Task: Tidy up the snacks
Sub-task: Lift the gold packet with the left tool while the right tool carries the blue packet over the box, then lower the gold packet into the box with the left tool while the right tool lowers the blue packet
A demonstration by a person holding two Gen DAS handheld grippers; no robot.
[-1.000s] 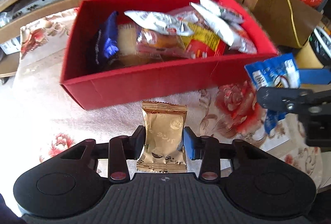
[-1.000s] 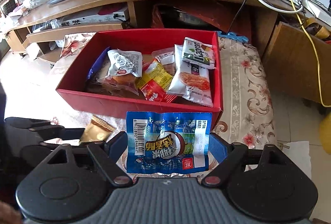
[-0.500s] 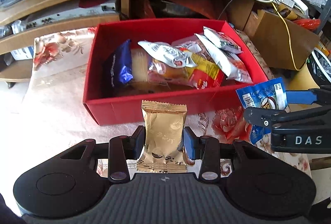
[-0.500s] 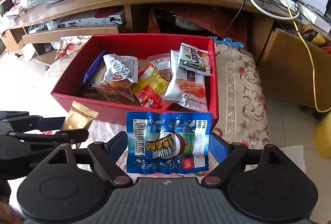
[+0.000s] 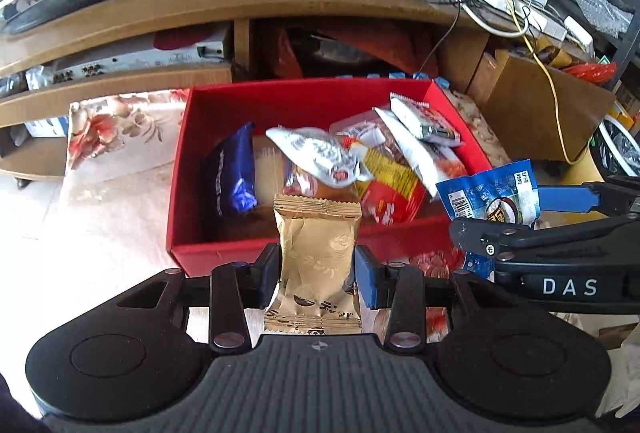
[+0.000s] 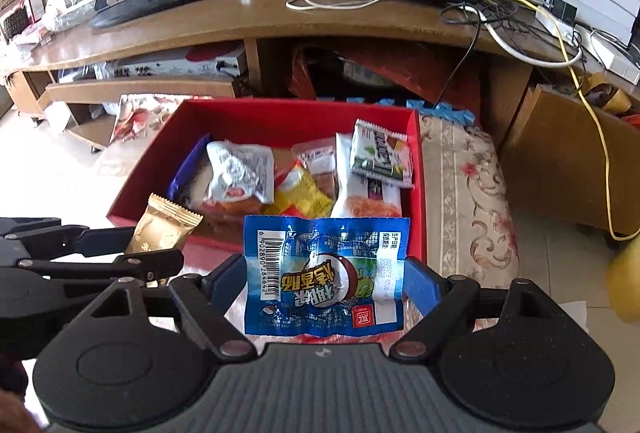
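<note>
Red cardboard box [image 5: 256,253] sits mid-frame in both wrist views, on a floral cloth [image 6: 472,193] in front of a wooden TV stand [image 5: 160,5]. It is already well filled: dark blue pouch [image 5: 232,173] at left, silver-white packet [image 5: 320,157] in the middle, yellow-red pack [image 5: 392,185] and white wafer packs [image 5: 424,121] at right.

Step in hand, as I judge it: carry both held snacks over the near wall and drop them in.
- Clear the near rim before letting go; both packets hang just short of it.
- Free room looks best at the box's left and near side; aim the gold packet there.
- Release one at a time, so the two grippers, close together, do not foul each other.
- Foil is light and slippery; open the jaws low over the pile.

Pose:
- Left gripper [image 5: 316,273], lower centre of its view, points steeply down toward the near wall; jaws clenched on the gold foil snack packet [image 5: 316,257], upright, pinched at its waist.
- Right gripper [image 6: 324,281], lower centre of its view, is pitched down alike; jaws set wider, clamping the blue coconut snack packet [image 6: 324,273] by its side edges, print upside down.
- The right gripper appears at lower right in the left view, just beside the left one.
</note>
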